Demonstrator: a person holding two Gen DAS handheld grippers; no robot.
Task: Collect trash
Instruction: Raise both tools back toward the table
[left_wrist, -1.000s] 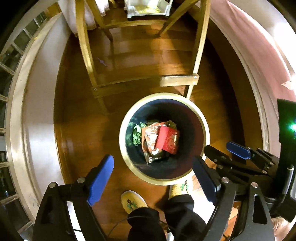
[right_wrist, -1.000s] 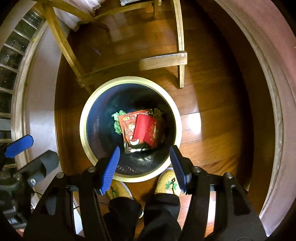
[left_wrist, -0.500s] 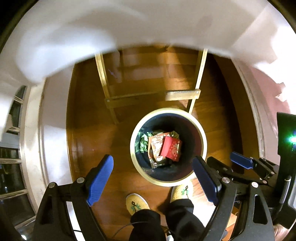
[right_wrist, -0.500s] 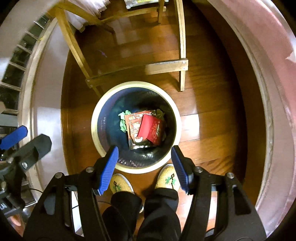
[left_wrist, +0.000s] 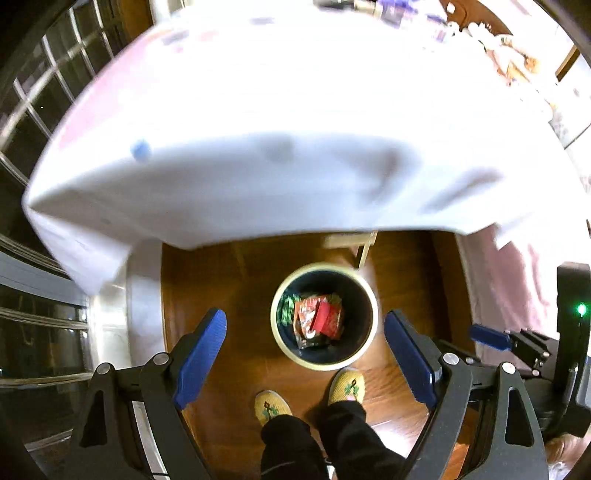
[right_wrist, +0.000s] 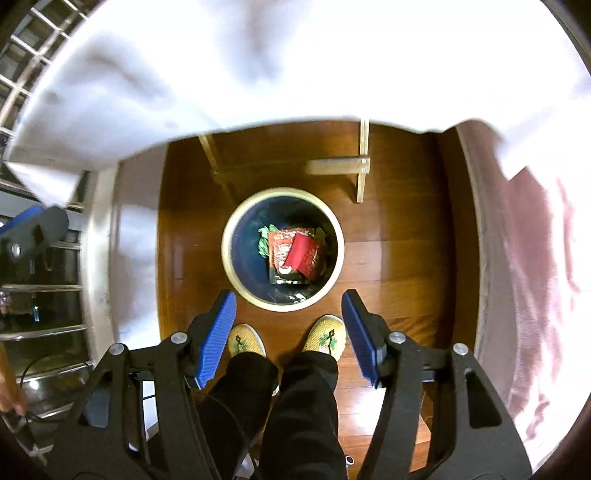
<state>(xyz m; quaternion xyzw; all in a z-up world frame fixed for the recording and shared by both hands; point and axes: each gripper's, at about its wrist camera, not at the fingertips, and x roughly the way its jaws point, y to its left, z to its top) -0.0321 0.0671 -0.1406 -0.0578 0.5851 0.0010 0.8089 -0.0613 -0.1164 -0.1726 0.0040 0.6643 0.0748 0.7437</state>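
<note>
A round dark bin with a pale rim (left_wrist: 280, 339) (right_wrist: 227, 258) stands on the wooden floor far below. In it lie a red packet (left_wrist: 325, 317) (right_wrist: 303, 254), a red printed wrapper (left_wrist: 304, 319) (right_wrist: 279, 248) and green scraps (left_wrist: 286, 310) (right_wrist: 263, 240). My left gripper (left_wrist: 306, 358) is open and empty, high above the bin. My right gripper (right_wrist: 290, 332) is open and empty, above the bin's near side; it also shows at the right of the left wrist view (left_wrist: 491, 338).
A table with a white cloth (left_wrist: 295, 129) (right_wrist: 258, 55) fills the upper half of both views. Wooden table legs (right_wrist: 360, 158) stand behind the bin. My feet in yellow slippers (right_wrist: 325, 338) are next to the bin. Windows (left_wrist: 33, 110) at left, pink fabric (right_wrist: 535, 258) at right.
Both grippers have risen away from the bin, which looks smaller. The white-clothed table top has come into both views. Both grippers stay open and empty.
</note>
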